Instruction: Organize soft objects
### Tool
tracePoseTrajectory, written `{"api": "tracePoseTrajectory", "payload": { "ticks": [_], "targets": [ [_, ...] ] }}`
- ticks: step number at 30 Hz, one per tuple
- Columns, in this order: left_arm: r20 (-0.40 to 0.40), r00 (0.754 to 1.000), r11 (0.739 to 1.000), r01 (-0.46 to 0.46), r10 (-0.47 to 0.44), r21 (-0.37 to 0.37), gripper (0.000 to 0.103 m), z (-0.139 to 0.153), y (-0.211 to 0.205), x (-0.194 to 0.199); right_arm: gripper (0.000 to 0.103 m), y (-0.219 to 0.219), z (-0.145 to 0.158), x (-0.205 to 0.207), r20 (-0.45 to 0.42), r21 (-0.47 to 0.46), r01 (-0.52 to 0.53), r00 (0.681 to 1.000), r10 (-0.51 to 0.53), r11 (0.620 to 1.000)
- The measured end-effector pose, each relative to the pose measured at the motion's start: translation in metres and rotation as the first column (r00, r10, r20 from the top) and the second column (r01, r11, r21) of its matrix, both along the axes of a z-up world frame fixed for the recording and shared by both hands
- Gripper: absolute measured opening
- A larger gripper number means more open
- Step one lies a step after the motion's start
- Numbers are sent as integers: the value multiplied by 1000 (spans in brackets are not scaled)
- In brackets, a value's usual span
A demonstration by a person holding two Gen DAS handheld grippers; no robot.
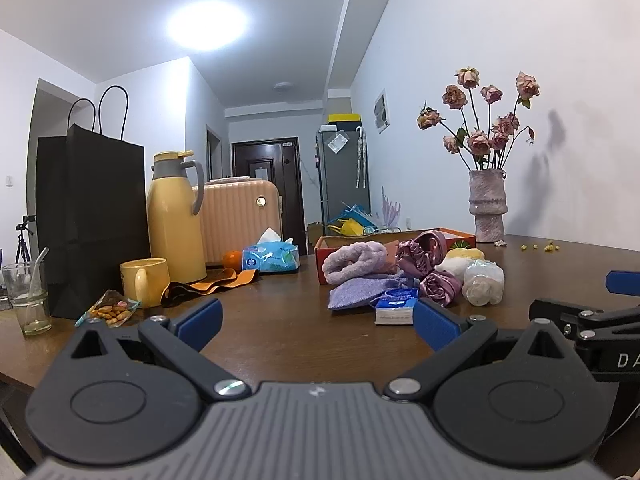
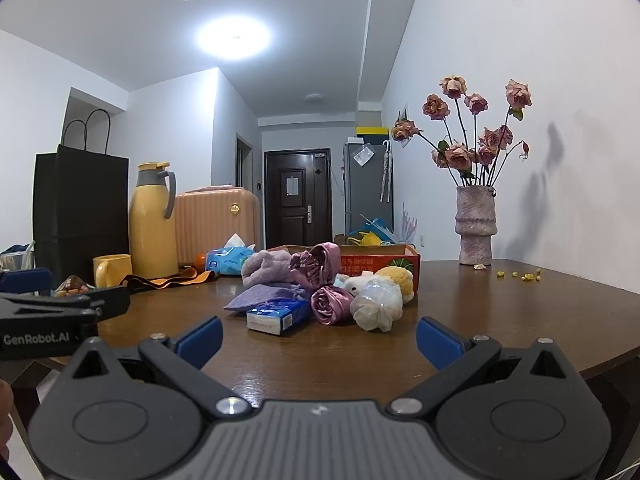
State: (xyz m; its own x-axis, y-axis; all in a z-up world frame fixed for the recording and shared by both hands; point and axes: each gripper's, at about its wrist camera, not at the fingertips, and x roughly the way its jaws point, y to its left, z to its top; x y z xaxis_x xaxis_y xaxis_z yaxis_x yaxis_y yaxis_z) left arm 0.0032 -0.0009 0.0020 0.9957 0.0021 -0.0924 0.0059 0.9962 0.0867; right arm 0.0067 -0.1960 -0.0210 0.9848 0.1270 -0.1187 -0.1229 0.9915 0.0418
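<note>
A wide brown wooden desk point(image 2: 500, 304) fills the lower part of both views, and the orange cardboard box point(image 2: 384, 262) near its middle serves as the landmark here. Well to the left of the box stands a tall black paper bag point(image 1: 90, 220), with a yellow thermos jug point(image 1: 176, 216) between the bag and the box. To the right of the box, against the white wall, a textured vase point(image 2: 476, 226) holds dried pink roses point(image 2: 472, 128). The left hand-held gripper point(image 1: 318, 320) hovers low over the desk in front of the box, its blue-padded jaws spread wide and holding nothing. The right hand-held gripper point(image 2: 320, 338) hovers likewise in front of the box, jaws apart and empty. A heap of soft things lies touching the box's front: a fluffy lilac towel roll point(image 1: 354, 266) leaning on the box's left end, a flat purple cloth point(image 2: 260, 296) just in front of that, crumpled mauve satin fabric point(image 2: 314, 264) draped at the box's front wall, and a white bundle in clear plastic point(image 2: 376, 304) just in front of the box's right half. A yellow mug point(image 1: 144, 280) sits left of the box, beside the jug. A small blue tissue pack point(image 2: 276, 316) lies at the front of the heap.
</note>
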Motion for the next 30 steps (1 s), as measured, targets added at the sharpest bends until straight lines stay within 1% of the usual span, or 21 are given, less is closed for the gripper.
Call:
{"api": "tracePoseTrajectory", "payload": {
  "ticks": [13,18,25,30],
  "targets": [
    [-14,1000,1000,-4,4,7,103,-2,4,0,103,8,-3,1,-10,-13,-11,1000,11,1000],
    [-1,1000,1000,7,-7,22,103,-1,2,-2,103,8,-1,-1,2,-3,-6,1000,6,1000],
    [-15,1000,1000,-5,5,8,103,-3,2,-2,103,13,-4,-1,-5,-21,-22,1000,22,1000],
    [-24,1000,1000,-2,2,10,103,-5,4,1,103,10,-5,2,-16,3,-10,1000,10,1000]
  ]
}}
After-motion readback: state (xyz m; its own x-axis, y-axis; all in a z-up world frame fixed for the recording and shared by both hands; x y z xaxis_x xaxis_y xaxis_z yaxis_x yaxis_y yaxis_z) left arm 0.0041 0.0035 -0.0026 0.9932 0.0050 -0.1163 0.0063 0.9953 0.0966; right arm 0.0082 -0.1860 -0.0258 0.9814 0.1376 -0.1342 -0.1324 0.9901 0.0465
